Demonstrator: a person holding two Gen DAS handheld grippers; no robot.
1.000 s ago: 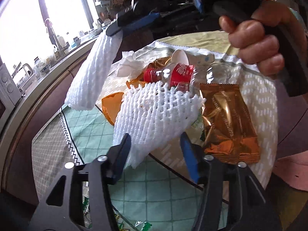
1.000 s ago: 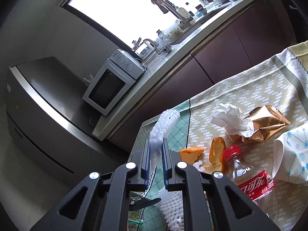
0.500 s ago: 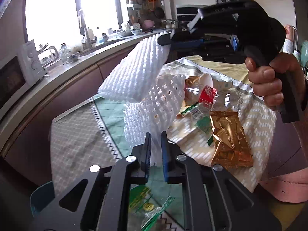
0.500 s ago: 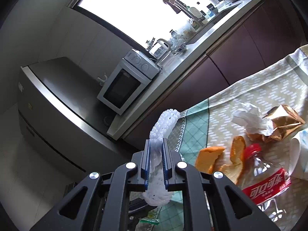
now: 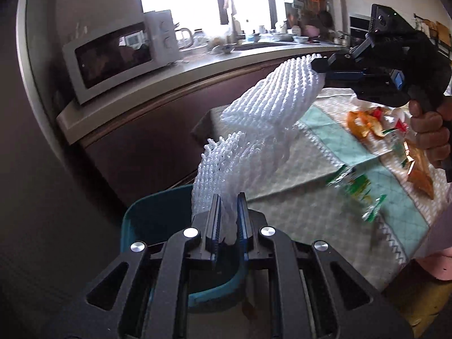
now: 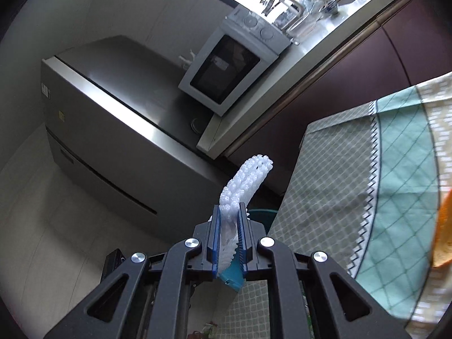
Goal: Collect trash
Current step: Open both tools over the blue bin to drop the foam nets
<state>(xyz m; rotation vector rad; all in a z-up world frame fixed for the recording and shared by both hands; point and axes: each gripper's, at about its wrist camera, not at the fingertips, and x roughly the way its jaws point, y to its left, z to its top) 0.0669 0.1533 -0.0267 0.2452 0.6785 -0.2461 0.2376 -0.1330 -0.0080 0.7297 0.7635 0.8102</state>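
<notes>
I am holding a white foam mesh fruit sleeve (image 5: 226,175) pinched between the fingers of my left gripper (image 5: 228,212), which are clenched on its lower end; it is hanging in the air beyond the edge of the counter, directly above the teal plastic trash bin (image 5: 147,217) that is sitting on the floor. A second white foam mesh sleeve (image 5: 276,96) is being carried just above and behind the first, gripped at its top end by my right gripper (image 5: 319,69); from the right wrist view, those fingers (image 6: 214,234) are clamped on the sleeve, and its free end is curling up ahead of them. A hand (image 5: 430,130) is wrapping around the black handle of that gripper.

To the right, a tablecloth of pale green checks, a mint band and a zigzag border (image 5: 325,197) is covering the counter. Still lying on it are orange peel (image 5: 358,121), a blurred green and white wrapper (image 5: 356,189) and a shiny golden-brown snack packet (image 5: 418,175). Beyond, a white microwave oven (image 5: 121,53) is standing on a long kitchen worktop (image 5: 226,65) beneath a bright window, with dark brown cabinet doors (image 6: 353,70) below it and a grey refrigerator (image 6: 113,113) at its end.
</notes>
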